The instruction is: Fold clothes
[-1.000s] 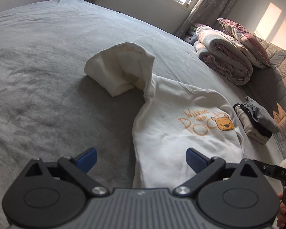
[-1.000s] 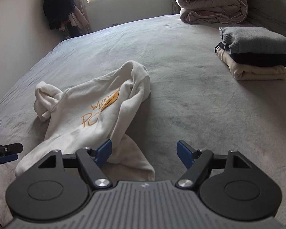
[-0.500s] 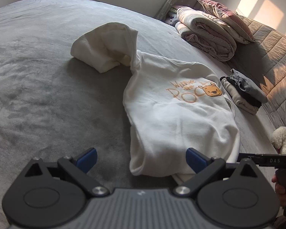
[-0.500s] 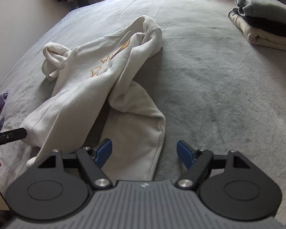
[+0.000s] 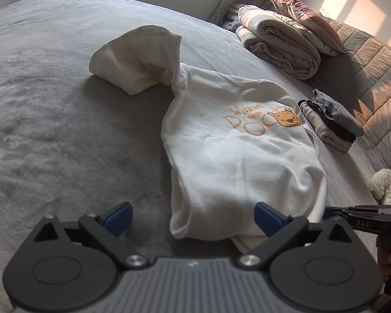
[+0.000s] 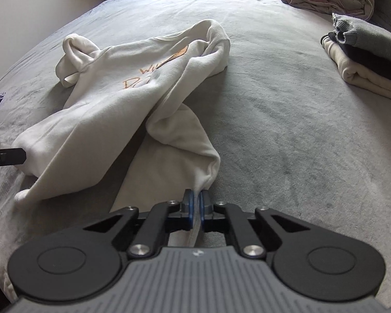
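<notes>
A wide grey plush bedspread [image 5: 65,104] is spread flat; a rumpled cream printed sweatshirt [image 5: 234,151] is laid on it. Right gripper [image 6: 196,200], jaws just closed, is pinched on a sleeve cuff. Left gripper [image 5: 193,216] is held open at the hem. Grasp stage judged; a hem grip seems needed next.

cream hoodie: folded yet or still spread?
Not folded. The cream hoodie lies rumpled on the bed, hood bunched, one sleeve trailing; the right claw has just closed on its cuff.

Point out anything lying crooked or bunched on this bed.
The cream hoodie lies askew on the grey bed, its hood bunched upward and one sleeve twisted underneath. The folded stack looks tidy.
</notes>
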The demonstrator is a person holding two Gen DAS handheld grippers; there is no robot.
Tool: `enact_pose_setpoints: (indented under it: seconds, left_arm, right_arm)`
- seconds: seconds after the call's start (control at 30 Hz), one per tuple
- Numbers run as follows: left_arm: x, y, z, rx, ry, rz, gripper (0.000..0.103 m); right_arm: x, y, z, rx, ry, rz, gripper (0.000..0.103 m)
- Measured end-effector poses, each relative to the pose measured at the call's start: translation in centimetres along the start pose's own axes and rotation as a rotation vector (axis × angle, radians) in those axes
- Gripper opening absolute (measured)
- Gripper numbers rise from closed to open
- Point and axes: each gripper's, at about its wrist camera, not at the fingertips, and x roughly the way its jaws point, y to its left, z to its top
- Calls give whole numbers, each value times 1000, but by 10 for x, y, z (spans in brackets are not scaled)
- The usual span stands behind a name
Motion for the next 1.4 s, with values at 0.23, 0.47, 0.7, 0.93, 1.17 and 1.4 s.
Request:
enact_pose_setpoints:
  seconds: [0.23,0.47,0.7,0.93,1.17,1.4]
  left_arm:
    - [-1,3,0,-12,-3,1,100]
    - [-1,4,1,-23,-11,-5,99]
    - [-1,4,1,-22,-8,-7,98]
    - [-1,5,2,-19,-2,-12,93]
    - [1,3,1,7,27,-44,90]
    - [4,2,1,6,17,-39,84]
  right_arm:
    - [-12,-18,6,3,-49,-69,5]
    - [-20,-46,17,20,-99,-176,4]
    - [-19,-76,26,43,-126,-304,4]
    - [-9,-114,32,113,-122,-394,4]
    - [-1,-121,28,148,-83,-383,17]
    - [-13,-105,31,106,-119,-383,55]
